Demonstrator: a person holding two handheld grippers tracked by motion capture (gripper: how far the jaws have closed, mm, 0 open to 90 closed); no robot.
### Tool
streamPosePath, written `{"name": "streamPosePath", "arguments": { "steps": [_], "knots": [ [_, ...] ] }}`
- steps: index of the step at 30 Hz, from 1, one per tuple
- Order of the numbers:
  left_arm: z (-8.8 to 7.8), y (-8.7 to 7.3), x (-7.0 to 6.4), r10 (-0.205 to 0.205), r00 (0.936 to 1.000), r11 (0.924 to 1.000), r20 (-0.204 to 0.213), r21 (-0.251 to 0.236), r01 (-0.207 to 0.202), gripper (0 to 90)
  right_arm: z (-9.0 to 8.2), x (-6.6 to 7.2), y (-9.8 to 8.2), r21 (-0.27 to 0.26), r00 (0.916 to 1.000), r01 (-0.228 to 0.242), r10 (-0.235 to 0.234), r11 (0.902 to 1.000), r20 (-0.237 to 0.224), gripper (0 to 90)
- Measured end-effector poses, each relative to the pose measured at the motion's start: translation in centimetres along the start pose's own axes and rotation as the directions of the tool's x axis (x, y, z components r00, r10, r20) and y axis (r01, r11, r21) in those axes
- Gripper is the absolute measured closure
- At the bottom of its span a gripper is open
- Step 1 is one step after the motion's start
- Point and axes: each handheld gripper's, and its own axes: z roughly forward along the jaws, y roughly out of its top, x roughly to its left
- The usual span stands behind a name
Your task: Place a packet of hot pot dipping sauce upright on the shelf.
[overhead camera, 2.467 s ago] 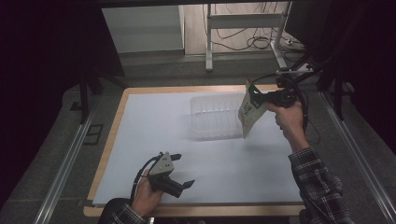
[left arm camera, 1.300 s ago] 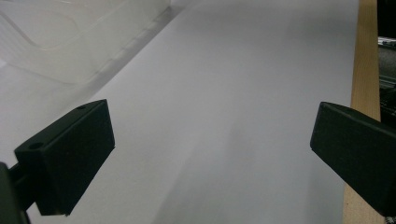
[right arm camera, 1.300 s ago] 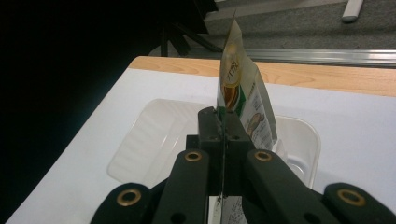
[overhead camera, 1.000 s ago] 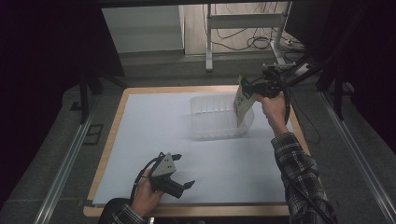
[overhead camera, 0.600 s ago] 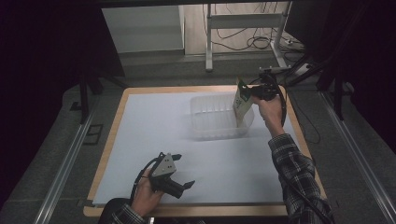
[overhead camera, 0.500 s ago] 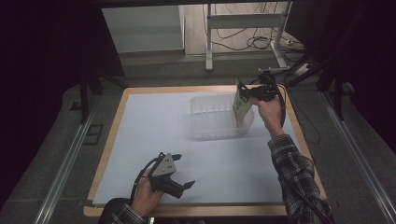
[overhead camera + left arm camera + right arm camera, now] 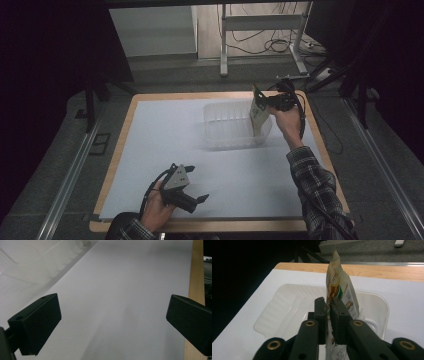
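Note:
A clear plastic tub (image 7: 231, 125) stands on the white table sheet at the back right. My right gripper (image 7: 264, 103) is shut on a cream and green snack packet (image 7: 258, 114), which hangs upright over the tub's right end. In the right gripper view the packet (image 7: 337, 287) rises from between the closed jaws, with the tub (image 7: 287, 307) below and behind it. My left gripper (image 7: 200, 202) rests low near the table's front edge, open and holding nothing. In the left gripper view its fingers (image 7: 37, 322) stand wide apart over bare sheet.
The table's wooden rim (image 7: 320, 145) frames the white sheet (image 7: 170, 135). Beyond the far edge are a metal stand (image 7: 260, 30) and cables on the floor. A corner of the tub (image 7: 30, 257) appears at the upper left of the left gripper view.
My right gripper has carried the packet away from the person and slightly left, from beside the tub to over its right end. The left gripper has stayed where it was.

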Motion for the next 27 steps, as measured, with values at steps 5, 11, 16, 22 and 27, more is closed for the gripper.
{"name": "streamPosePath", "arguments": {
  "steps": [5, 11, 16, 22, 27],
  "knots": [
    [0.0, 0.0, 0.0, 0.000, 1.0000, 1.0000, -0.002, -0.003, 0.000, 0.0, -0.1, 0.4, 0.1, -0.001, 0.9999, 0.014, -0.014, 0.9999, 0.001, 75.1],
    [0.0, 0.0, 0.0, 0.003, 1.0000, 1.0000, -0.005, -0.002, -0.003, 0.0, -0.2, 0.9, 0.2, -0.008, 0.9991, 0.040, -0.040, 0.9992, 0.010, 65.1],
    [0.0, 0.0, 0.0, 0.006, 1.0000, 1.0000, -0.004, 0.000, -0.006, 0.0, -0.3, 1.2, 0.1, -0.011, 0.9982, 0.058, -0.058, 0.9982, 0.012, 54.6],
    [0.1, 0.0, -0.1, 0.007, 1.0000, 1.0000, -0.002, 0.001, -0.007, 0.0, -0.3, 1.3, -0.2, -0.014, 0.9972, 0.074, -0.074, 0.9971, 0.010, 41.4],
    [0.1, 0.0, -0.1, 0.010, 0.9999, 0.9999, -0.002, 0.004, -0.010, 0.0, -0.3, 1.6, -0.6, -0.012, 0.9935, 0.112, -0.112, 0.9936, 0.024, 34.2]
  ]
}}
